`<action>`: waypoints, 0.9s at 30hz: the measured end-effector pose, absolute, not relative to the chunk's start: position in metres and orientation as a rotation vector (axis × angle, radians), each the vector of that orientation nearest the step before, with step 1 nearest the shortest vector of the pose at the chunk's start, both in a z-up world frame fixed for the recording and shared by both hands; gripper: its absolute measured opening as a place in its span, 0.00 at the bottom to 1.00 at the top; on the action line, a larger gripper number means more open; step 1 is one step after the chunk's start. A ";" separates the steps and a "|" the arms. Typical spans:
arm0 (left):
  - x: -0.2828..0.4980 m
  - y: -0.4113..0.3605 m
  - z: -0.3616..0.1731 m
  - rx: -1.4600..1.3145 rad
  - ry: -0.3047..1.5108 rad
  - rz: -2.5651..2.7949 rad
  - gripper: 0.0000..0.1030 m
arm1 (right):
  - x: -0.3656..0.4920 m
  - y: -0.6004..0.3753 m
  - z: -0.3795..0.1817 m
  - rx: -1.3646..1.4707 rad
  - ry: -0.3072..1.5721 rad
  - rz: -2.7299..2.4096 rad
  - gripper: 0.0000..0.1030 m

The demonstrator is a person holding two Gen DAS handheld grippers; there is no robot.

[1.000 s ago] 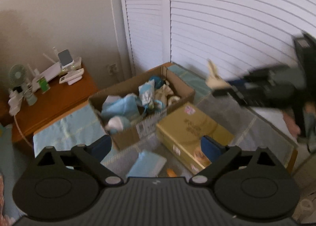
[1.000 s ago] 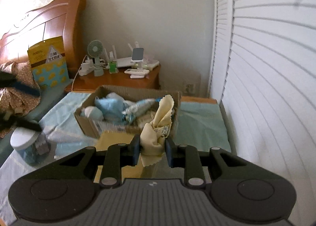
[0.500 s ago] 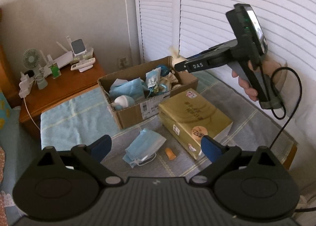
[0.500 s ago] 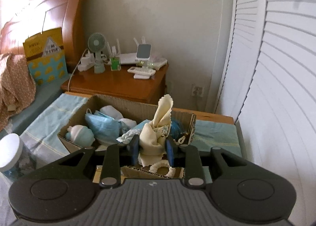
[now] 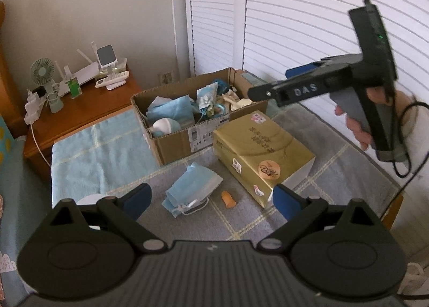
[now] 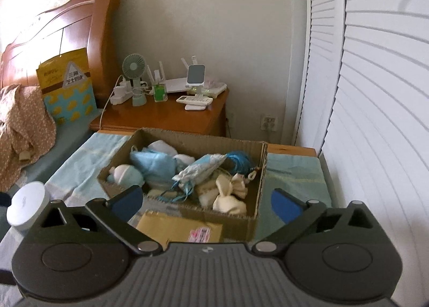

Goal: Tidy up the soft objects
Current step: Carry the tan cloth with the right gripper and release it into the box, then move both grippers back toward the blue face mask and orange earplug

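A cardboard box (image 5: pixel 171 143) on the checked cloth holds several soft things: blue masks, a blue-and-white hat, a patterned pouch. A cream cloth (image 6: pixel 230 194) lies loose in its right end. My right gripper (image 6: pixel 206 199) hovers over the box's (image 6: pixel 241 223) near wall. Its jaws are opening wide and nothing is between them. In the left wrist view a hand holds the right gripper (image 5: pixel 269 82) above the box's right end. My left gripper (image 5: pixel 211 197) stands open and empty just above a blue face mask (image 5: pixel 193 186) and a small orange piece (image 5: pixel 228 199) on the cloth.
A gold carton (image 5: pixel 262 151) lies right of the mask, against the box. A white-lidded jar (image 6: pixel 26 205) stands at the left. Behind is a wooden nightstand (image 5: pixel 80 113) with a fan and chargers. White louvred doors (image 5: pixel 295 25) close the right side.
The right gripper carried the cream cloth over the box, then its jaws spread and the cloth dropped into the box's right end. The left gripper stayed open over the mask.
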State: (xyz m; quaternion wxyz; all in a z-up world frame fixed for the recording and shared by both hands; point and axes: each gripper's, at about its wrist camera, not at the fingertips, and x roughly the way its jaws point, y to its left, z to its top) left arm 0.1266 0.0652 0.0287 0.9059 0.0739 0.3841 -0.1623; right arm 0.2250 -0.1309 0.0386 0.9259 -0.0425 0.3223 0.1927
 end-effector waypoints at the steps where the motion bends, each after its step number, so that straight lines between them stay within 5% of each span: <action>1: 0.125 0.066 0.028 0.151 0.795 -0.332 0.94 | 0.220 -0.131 0.039 -0.090 0.662 0.394 1.00; 21: 0.145 0.058 0.000 0.310 0.830 -0.412 0.94 | 0.126 -0.130 0.025 -0.082 0.707 0.409 1.00; 27: 0.178 0.055 -0.008 0.387 0.868 -0.442 0.85 | 0.123 -0.125 0.027 -0.107 0.707 0.424 1.00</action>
